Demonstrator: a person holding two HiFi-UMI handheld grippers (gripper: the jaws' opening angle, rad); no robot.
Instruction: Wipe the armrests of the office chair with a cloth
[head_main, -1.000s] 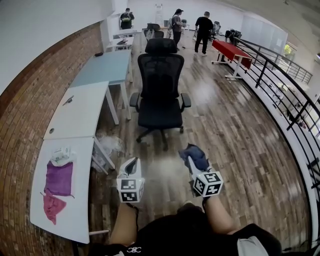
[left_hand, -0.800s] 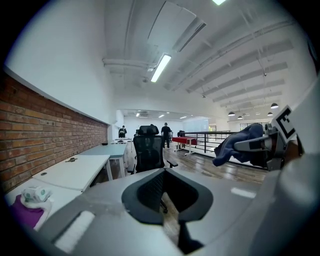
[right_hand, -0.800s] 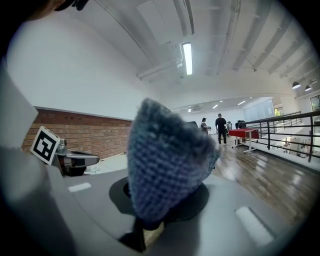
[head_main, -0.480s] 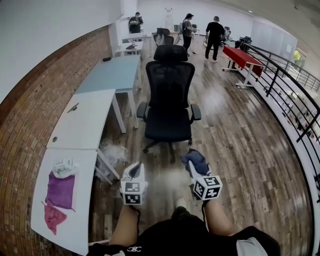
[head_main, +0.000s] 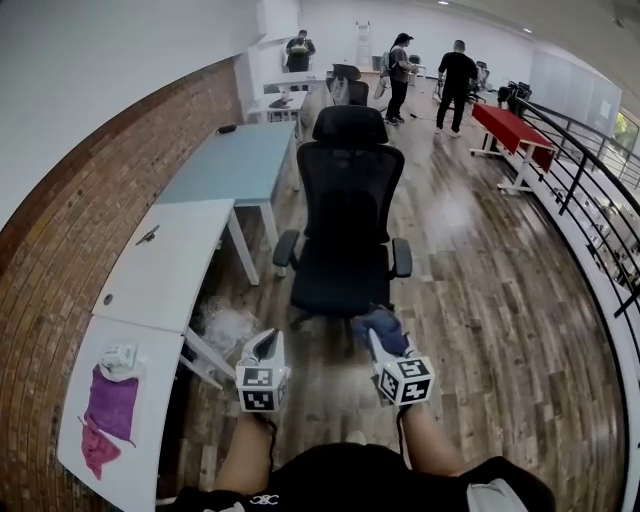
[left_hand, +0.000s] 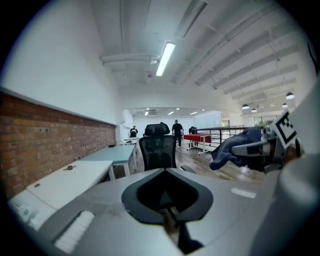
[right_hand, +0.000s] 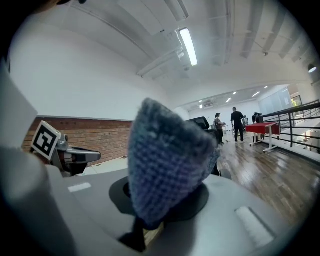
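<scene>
The black office chair (head_main: 345, 230) stands on the wood floor facing me, with its armrests at the left (head_main: 286, 247) and right (head_main: 402, 257). My right gripper (head_main: 382, 335) is shut on a blue cloth (head_main: 381, 325), just short of the seat's front edge. In the right gripper view the cloth (right_hand: 167, 165) fills the middle and hides most of the chair. My left gripper (head_main: 264, 345) hangs beside it at the same height, shut with nothing in it. The left gripper view shows the chair (left_hand: 157, 150) ahead and the blue cloth (left_hand: 232, 145) at the right.
White desks (head_main: 165, 265) and a blue-grey desk (head_main: 235, 160) line the brick wall at the left. A purple cloth (head_main: 110, 400) and a pink cloth (head_main: 95, 450) lie on the nearest desk. A railing (head_main: 590, 200) runs along the right. A red table (head_main: 510, 125) and three people (head_main: 400, 60) are far back.
The chair has come closer and sits larger in the head view. Both grippers keep their pose, the right one still holding the blue cloth.
</scene>
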